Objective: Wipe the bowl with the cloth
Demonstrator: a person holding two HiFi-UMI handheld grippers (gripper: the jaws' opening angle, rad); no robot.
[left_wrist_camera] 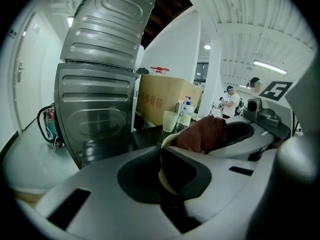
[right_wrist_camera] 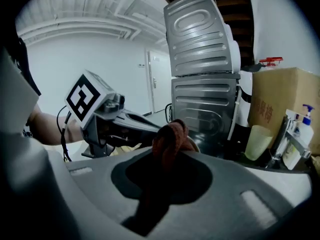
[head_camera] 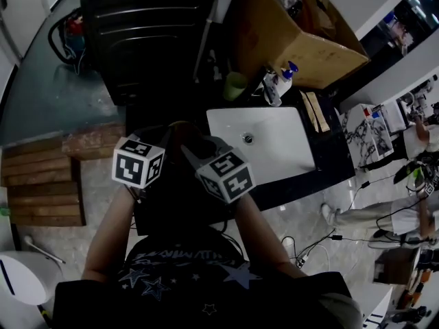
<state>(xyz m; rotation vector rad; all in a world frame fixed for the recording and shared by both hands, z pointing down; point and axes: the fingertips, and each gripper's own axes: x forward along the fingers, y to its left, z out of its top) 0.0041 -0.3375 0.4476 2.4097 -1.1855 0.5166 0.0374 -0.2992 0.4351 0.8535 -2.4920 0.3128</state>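
Note:
My left gripper (left_wrist_camera: 167, 159) is shut on the cream rim of the bowl (left_wrist_camera: 166, 176), which it holds up in front of me. Right beside it, my right gripper (right_wrist_camera: 167, 151) is shut on a bunched reddish-brown cloth (right_wrist_camera: 170, 136). The cloth (left_wrist_camera: 205, 131) rests on the bowl's far rim in the left gripper view. In the head view both marker cubes, left (head_camera: 138, 161) and right (head_camera: 226, 175), sit close together over the dark counter (head_camera: 329, 157). Bowl and cloth are lost in shadow there.
A white sink (head_camera: 274, 142) is set in the counter just right of the grippers. Behind it stand a pale green cup (head_camera: 235, 84), a soap bottle (head_camera: 281, 81) and a cardboard box (head_camera: 302, 33). Dark metal cabinets (head_camera: 151, 26) rise at the back, wooden pallets (head_camera: 41, 184) lie at left.

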